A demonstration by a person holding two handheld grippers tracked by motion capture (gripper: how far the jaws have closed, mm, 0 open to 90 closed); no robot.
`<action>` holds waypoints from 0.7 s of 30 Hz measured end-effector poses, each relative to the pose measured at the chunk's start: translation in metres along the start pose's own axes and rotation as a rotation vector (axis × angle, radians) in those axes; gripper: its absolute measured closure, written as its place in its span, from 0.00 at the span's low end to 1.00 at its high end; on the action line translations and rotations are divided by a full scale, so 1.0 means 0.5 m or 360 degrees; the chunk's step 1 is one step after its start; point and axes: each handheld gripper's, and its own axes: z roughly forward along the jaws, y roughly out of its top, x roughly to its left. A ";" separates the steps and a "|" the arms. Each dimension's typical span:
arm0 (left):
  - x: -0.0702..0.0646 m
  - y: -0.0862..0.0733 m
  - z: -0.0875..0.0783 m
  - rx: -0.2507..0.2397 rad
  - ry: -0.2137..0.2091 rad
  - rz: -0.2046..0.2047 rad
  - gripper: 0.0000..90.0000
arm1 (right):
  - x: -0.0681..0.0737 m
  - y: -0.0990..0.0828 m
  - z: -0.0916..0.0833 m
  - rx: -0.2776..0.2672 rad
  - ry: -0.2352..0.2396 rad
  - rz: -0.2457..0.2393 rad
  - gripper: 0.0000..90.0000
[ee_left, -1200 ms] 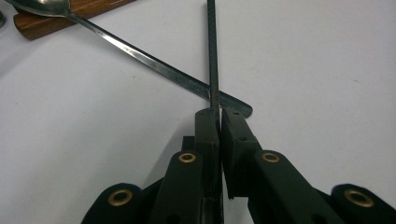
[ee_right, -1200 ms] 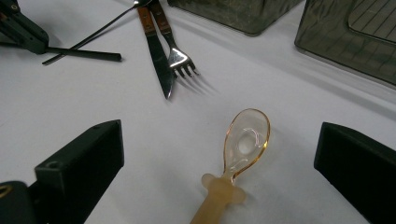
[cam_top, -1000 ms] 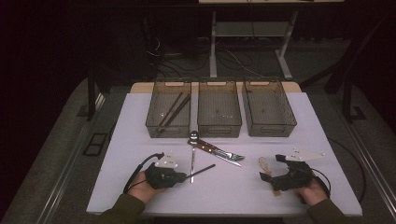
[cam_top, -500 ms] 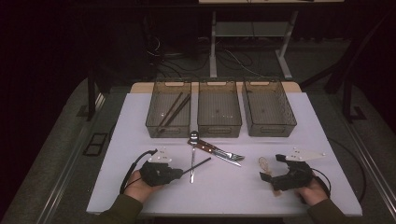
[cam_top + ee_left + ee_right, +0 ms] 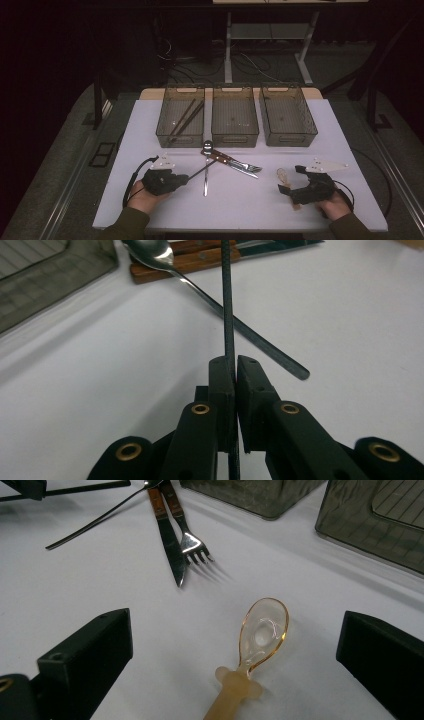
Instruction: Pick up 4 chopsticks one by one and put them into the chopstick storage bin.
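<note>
At the near edge of a white table (image 5: 240, 200), a person's two hands work a pair of black two-jaw grippers. The left gripper (image 5: 234, 371), near left, has its jaws pinched tight on one end of a thin dark chopstick (image 5: 227, 300), which runs up and away to the right and crosses over the handle of a long steel spoon (image 5: 240, 327) lying on the table. The right gripper (image 5: 235, 650), near right, rests with its jaws spread wide on either side of a small amber translucent plastic spoon (image 5: 260, 635) with a pale handle; the pads stand apart from it. Just past the middle of the table lie a steel fork (image 5: 187, 535) and a wood-handled knife (image 5: 167, 545), side by side, their handles meeting the steel spoon's bowl. Farther back, three smoky transparent plastic bins stand in a row: the left bin (image 5: 167, 131) holds more dark chopsticks (image 5: 186, 117), with the middle bin (image 5: 235, 137) and right bin (image 5: 300, 137) beside it.
</note>
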 end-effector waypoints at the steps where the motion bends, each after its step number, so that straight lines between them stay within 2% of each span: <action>1: 0.002 0.000 -0.003 -0.0005 0.0007 -0.0007 0.95 | 0.000 0.000 0.000 0.0001 -0.0001 0.0000 0.01; 7: 0.012 0.007 -0.015 -0.0040 0.0051 -0.0047 0.95 | 0.000 0.000 0.002 0.0005 0.0000 -0.0007 0.01; 10: 0.019 0.010 -0.023 -0.0044 0.0067 -0.0037 0.95 | -0.001 0.000 0.002 0.0005 -0.0001 -0.0007 0.01; 12: 0.021 0.013 -0.027 -0.0070 0.0074 -0.0059 0.95 | -0.001 0.000 0.002 0.0004 -0.0001 -0.0009 0.01; 21: 0.035 0.035 -0.042 -0.0125 0.0108 -0.0074 0.95 | -0.001 0.000 0.003 0.0004 0.0004 -0.0006 0.01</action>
